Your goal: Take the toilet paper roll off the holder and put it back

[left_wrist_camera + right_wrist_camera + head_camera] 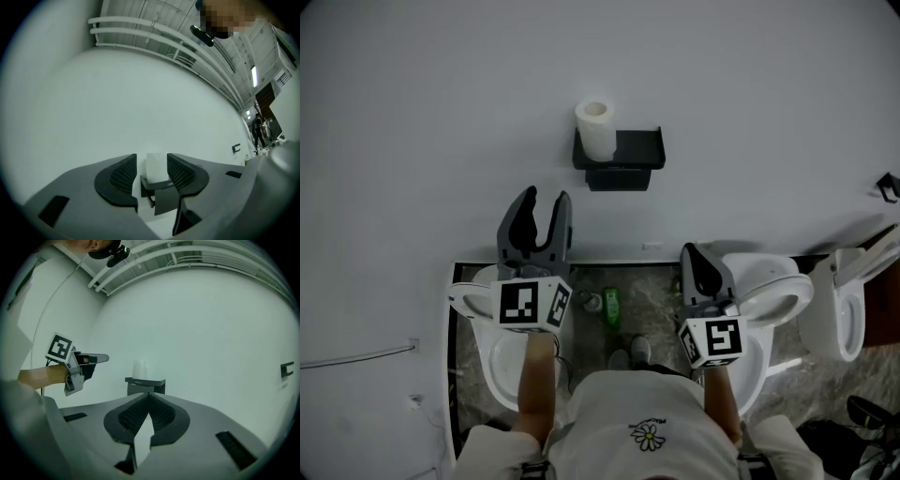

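1. While I point both tongs toward the white wall point(412, 112), the toilet paper roll point(595, 127) stands upright on the left end of the black holder point(630, 155), which is fixed to that wall.
2. My left tongs point(546, 199) are open with nothing gripped; in the left gripper view the roll shows through the gap, well apart from the pads.
3. My right tongs point(692, 251) are closed and empty, below and to the right of the holder.
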Demonstrator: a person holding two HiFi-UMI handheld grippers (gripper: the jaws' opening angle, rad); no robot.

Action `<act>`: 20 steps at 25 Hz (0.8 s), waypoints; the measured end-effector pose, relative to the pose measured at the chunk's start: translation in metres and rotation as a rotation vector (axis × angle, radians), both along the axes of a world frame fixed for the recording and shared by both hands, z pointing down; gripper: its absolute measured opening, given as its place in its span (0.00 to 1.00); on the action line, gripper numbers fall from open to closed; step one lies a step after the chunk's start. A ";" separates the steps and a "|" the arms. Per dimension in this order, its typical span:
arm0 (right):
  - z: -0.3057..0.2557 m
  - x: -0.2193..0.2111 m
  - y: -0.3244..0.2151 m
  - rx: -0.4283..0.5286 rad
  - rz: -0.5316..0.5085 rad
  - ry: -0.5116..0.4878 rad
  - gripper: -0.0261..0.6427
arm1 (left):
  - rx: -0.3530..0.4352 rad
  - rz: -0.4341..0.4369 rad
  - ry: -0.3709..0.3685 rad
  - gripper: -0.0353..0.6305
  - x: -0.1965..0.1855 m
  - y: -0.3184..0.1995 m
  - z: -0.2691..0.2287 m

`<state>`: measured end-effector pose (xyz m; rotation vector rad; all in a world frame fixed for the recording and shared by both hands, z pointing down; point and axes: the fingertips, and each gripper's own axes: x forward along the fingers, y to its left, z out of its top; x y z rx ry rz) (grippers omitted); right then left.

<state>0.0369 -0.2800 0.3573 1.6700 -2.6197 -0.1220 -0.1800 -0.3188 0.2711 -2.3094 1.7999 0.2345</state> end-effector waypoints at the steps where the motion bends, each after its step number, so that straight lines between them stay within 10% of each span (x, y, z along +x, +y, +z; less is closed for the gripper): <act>1: 0.000 0.001 0.000 0.000 -0.001 -0.003 0.05 | 0.003 0.020 -0.023 0.36 0.000 -0.009 -0.005; 11: -0.003 0.008 -0.002 0.002 -0.015 0.001 0.05 | -0.091 0.288 -0.114 0.65 0.015 -0.101 -0.004; 20: 0.002 0.017 -0.006 -0.012 -0.012 0.003 0.05 | -0.141 0.482 -0.167 0.66 0.035 -0.140 0.009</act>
